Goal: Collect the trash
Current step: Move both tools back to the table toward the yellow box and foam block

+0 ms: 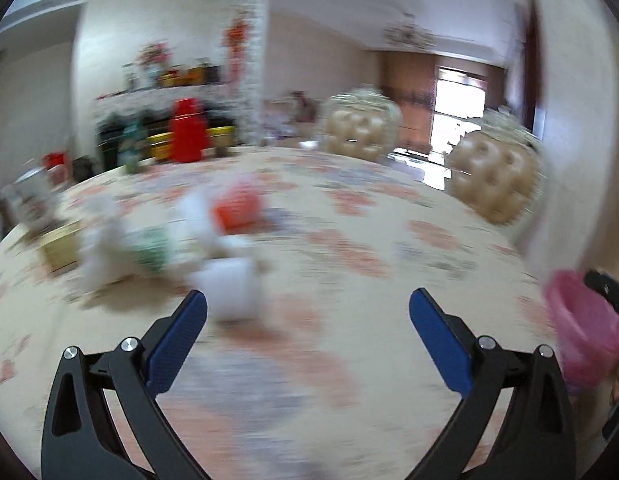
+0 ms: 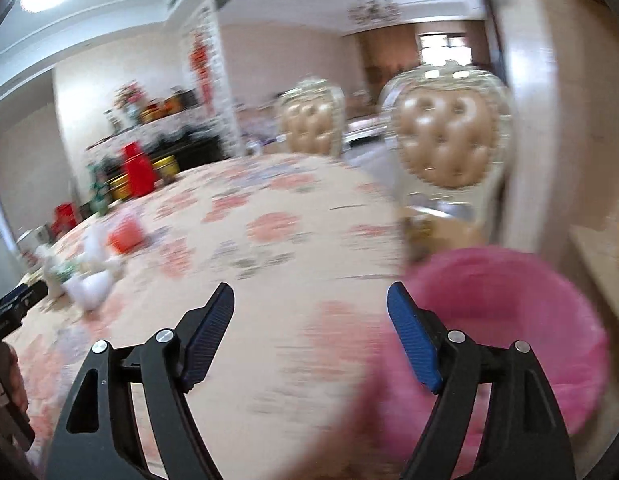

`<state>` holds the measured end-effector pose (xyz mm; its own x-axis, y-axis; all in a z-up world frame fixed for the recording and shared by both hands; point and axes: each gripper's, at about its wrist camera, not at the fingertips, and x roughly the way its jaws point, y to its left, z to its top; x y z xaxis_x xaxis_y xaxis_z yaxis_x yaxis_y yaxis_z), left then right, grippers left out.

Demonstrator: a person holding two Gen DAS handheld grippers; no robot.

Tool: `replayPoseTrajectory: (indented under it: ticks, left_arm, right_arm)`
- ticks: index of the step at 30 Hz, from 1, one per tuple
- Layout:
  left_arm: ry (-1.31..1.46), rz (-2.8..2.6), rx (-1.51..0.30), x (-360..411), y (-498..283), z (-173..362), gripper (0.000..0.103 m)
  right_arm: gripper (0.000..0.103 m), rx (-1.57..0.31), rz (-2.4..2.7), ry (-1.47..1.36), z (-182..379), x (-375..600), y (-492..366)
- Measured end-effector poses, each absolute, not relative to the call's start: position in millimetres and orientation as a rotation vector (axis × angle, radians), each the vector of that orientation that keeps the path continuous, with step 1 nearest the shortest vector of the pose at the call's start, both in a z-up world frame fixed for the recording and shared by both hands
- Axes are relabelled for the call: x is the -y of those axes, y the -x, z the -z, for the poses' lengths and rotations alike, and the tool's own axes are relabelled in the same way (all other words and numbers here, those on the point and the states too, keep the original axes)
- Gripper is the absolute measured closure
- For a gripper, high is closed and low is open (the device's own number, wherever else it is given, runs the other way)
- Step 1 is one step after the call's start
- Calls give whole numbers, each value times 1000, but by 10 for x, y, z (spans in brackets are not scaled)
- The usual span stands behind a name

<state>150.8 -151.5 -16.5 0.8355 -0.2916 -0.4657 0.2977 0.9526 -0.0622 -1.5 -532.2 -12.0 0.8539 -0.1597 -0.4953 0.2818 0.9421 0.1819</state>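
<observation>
Trash point(image 1: 229, 240): blurred heap of white crumpled paper, an orange piece and a green wrapper, lay on the floral tabletop point(image 1: 389, 240) well left of the pink-lined bin point(image 2: 509, 312); judged light, soft, crushable, best pinched at a raised fold; both grippers' fingers point(image 1: 177, 344) were spread, empty.

Blurred white and orange trash point(image 1: 229, 240) litters the table beside a pink-lined bin point(image 2: 509, 320).
</observation>
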Motion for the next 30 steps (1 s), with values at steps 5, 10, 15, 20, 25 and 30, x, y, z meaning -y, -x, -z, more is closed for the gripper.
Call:
replayPoseTrajectory:
  ticks: [5,10,15,20,25,30]
  left_arm:
    - [47,128,-495,593,-1691,182,5]
    - [48,-26,-516,-298,-1944,216,5]
    - [44,-107,-556,-913,-2224,289,5]
    - [64,-125,-615,-1321,-2540,420,5]
    - [42,-93,-663,-1502,-2998,525,5]
    - [-55,59,-726,-1566,-3610,594,5]
  right_arm:
    - [28,-544,71,-205,133,4503,-524]
    - [28,-563,-58,-158,98,3753,-920]
    - [24,-586,-163,-98,81,3069,-1282]
    - [22,-646,-214,-73,168,2657,-1584]
    - [21,-700,-209,-78,287,2457,-1865]
    - [21,-714,-199,-85,324,2417,-2000]
